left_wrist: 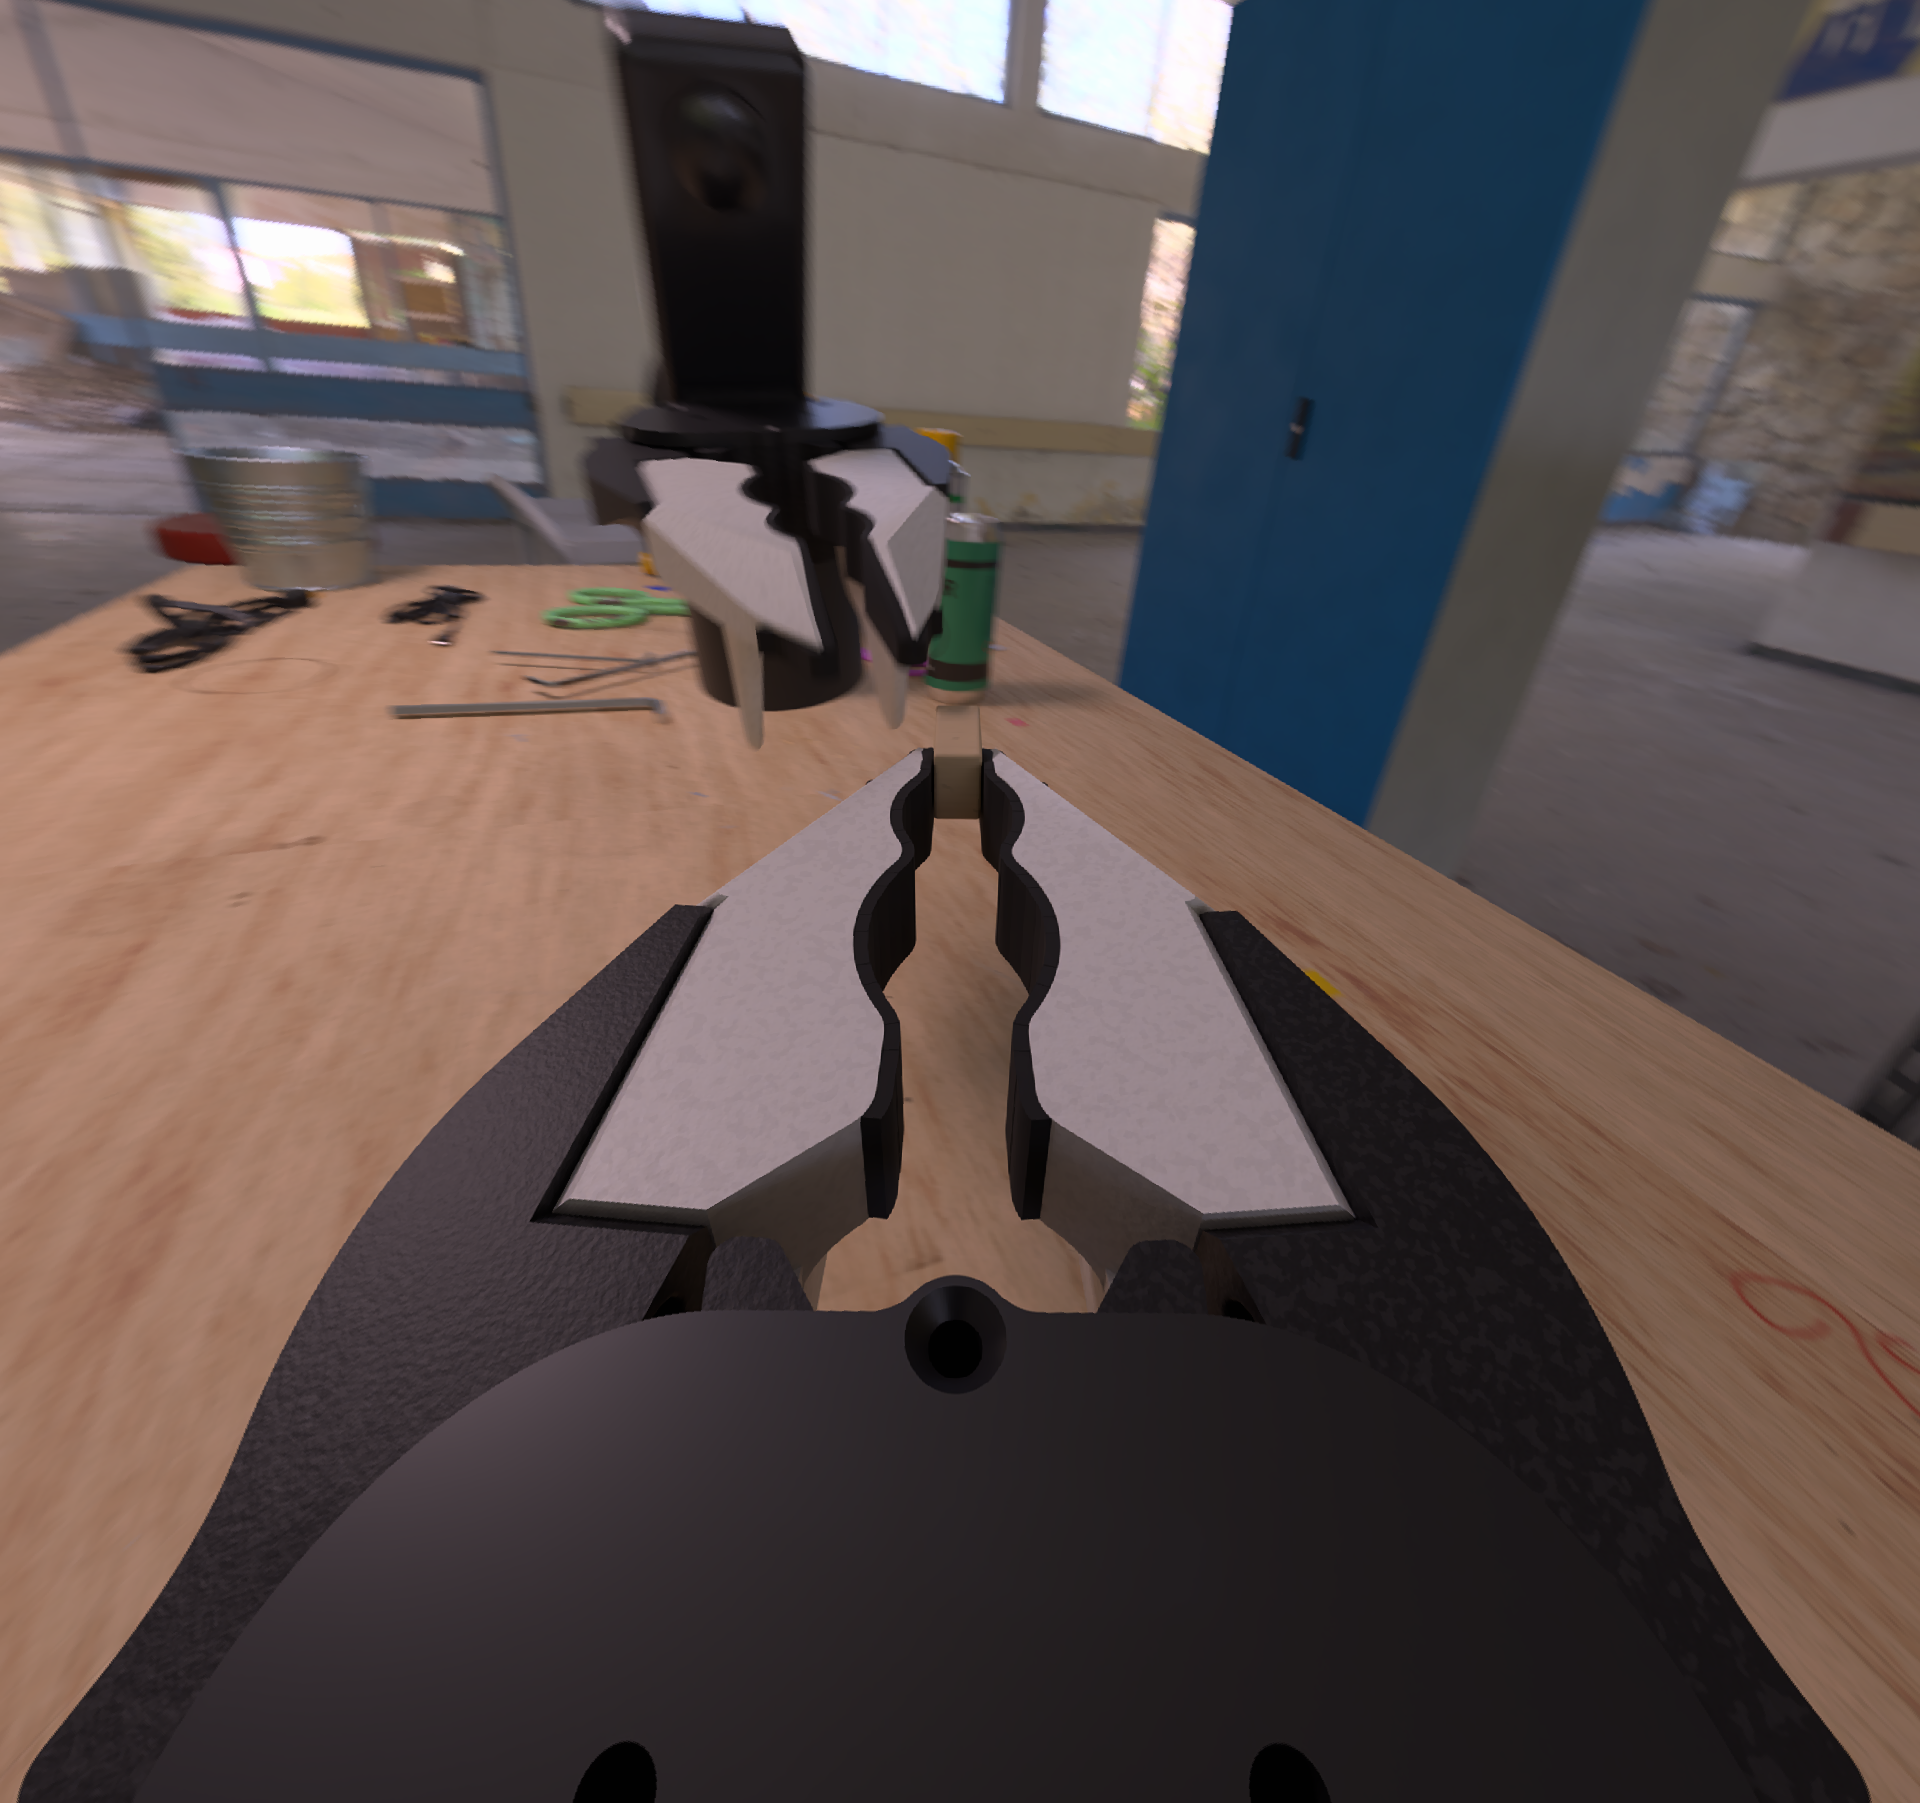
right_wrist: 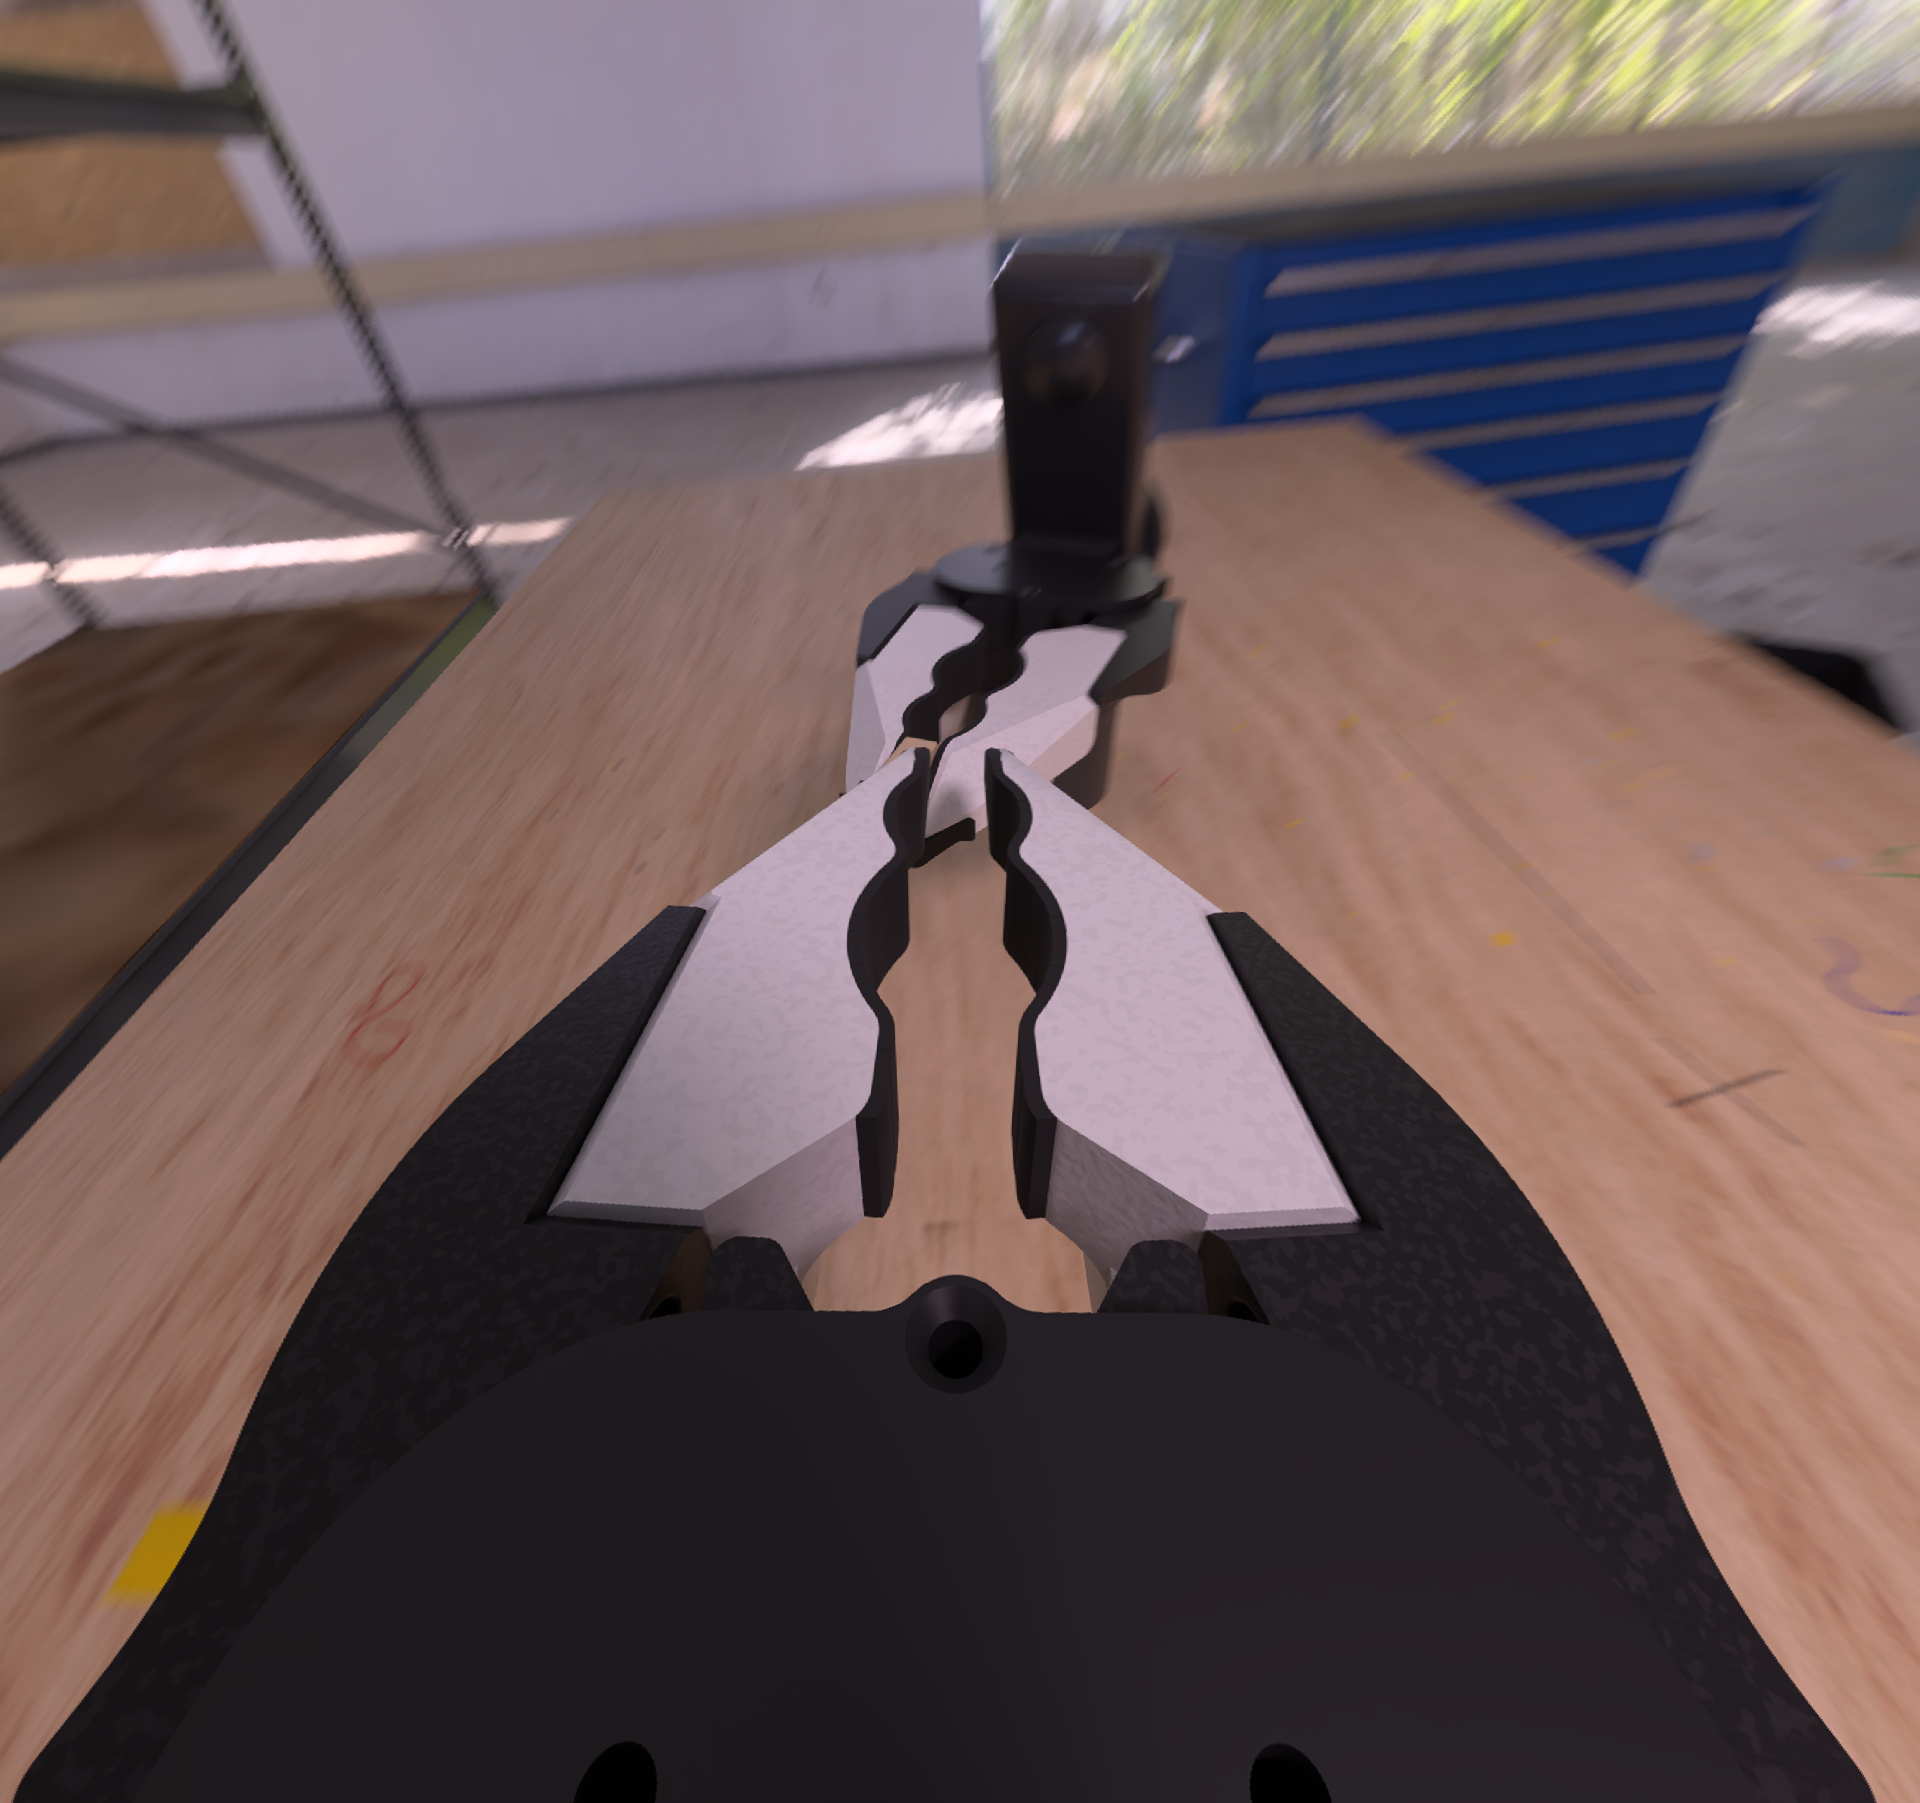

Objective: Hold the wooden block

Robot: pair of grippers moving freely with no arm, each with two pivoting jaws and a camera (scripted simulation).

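Your left claw (left_wrist: 957,785) is clamped on the block (left_wrist: 957,768), pinched at its very tips just above the bench (left_wrist: 312,922). Your right claw (right_wrist: 954,785) is narrowly parted and holds nothing; it faces the left claw, tips just beside the block. A green can (left_wrist: 962,610) stands beyond

bare table (left_wrist: 260,922) left of block: free | beyond: right tool (left_wrist: 821,725), green can (left_wrist: 961,610)
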